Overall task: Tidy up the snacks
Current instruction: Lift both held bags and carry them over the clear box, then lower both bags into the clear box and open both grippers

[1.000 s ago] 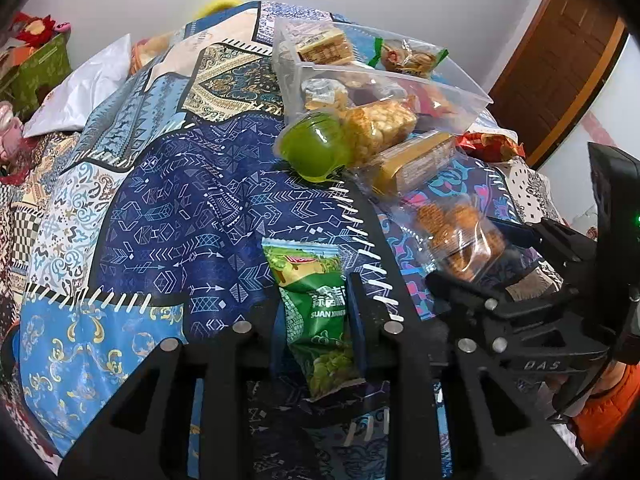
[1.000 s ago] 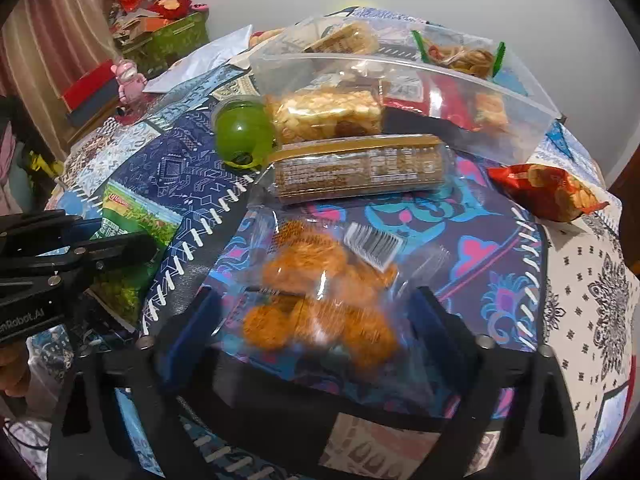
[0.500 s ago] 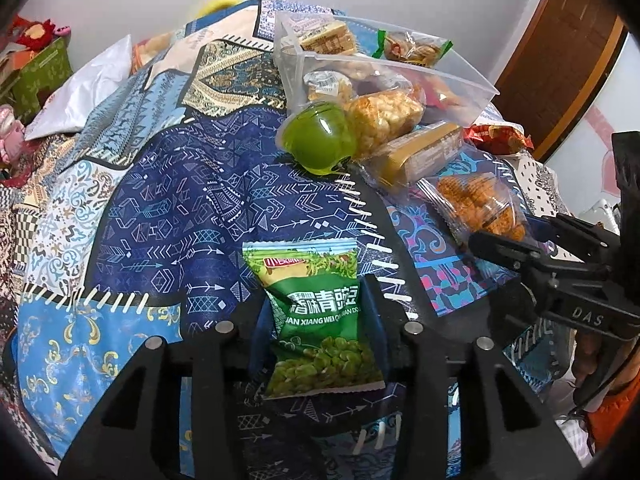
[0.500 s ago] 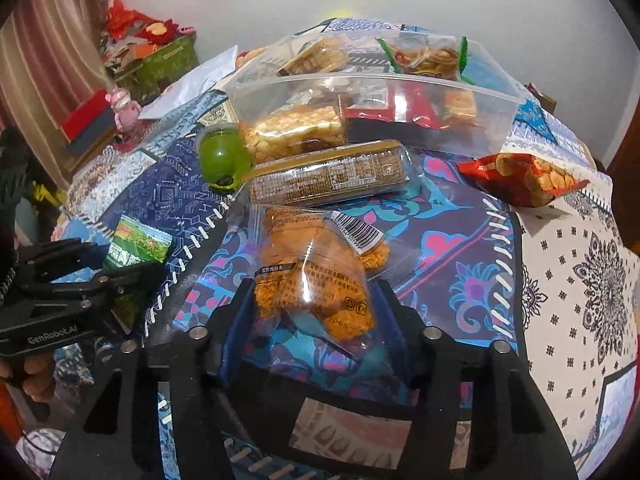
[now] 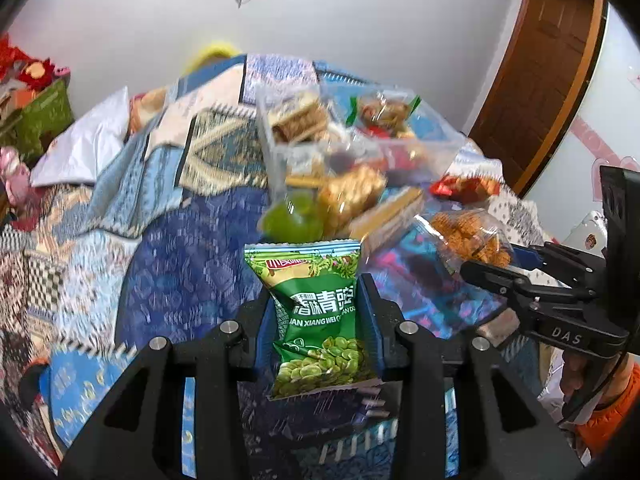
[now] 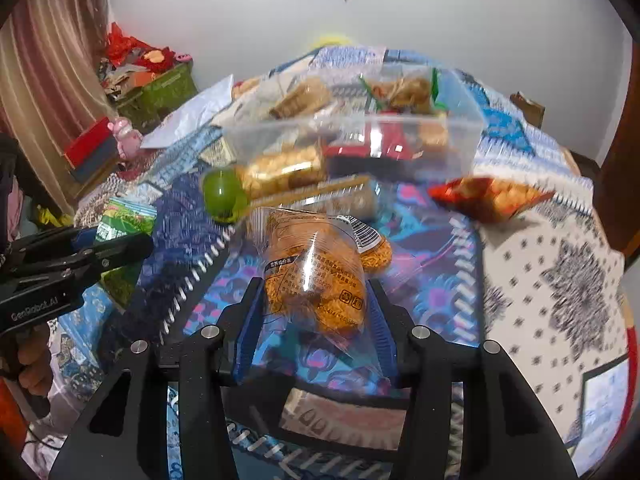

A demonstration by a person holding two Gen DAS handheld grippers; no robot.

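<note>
My left gripper (image 5: 318, 296) is shut on a green pea snack packet (image 5: 316, 312) and holds it upright above the patterned bedspread. My right gripper (image 6: 314, 300) is shut on a clear bag of orange fried snacks (image 6: 316, 272), lifted off the cloth; the bag also shows in the left wrist view (image 5: 468, 236). A clear plastic box (image 6: 352, 140) with several snacks in it stands farther back, seen also in the left wrist view (image 5: 360, 140). In front of it lie a green jelly cup (image 6: 224, 196), a long biscuit pack (image 6: 320, 196) and a red chip bag (image 6: 488, 198).
The patterned bedspread (image 5: 180, 248) covers the whole surface. A white pillow (image 5: 84, 148) lies at the far left. A wooden door (image 5: 536, 80) stands at the right. Green boxes and toys (image 6: 156, 84) sit beside the bed at the left.
Both grippers closed on their packets and lifted them off the bedspread. Both cameras have tilted up, so the wall shows more now.
</note>
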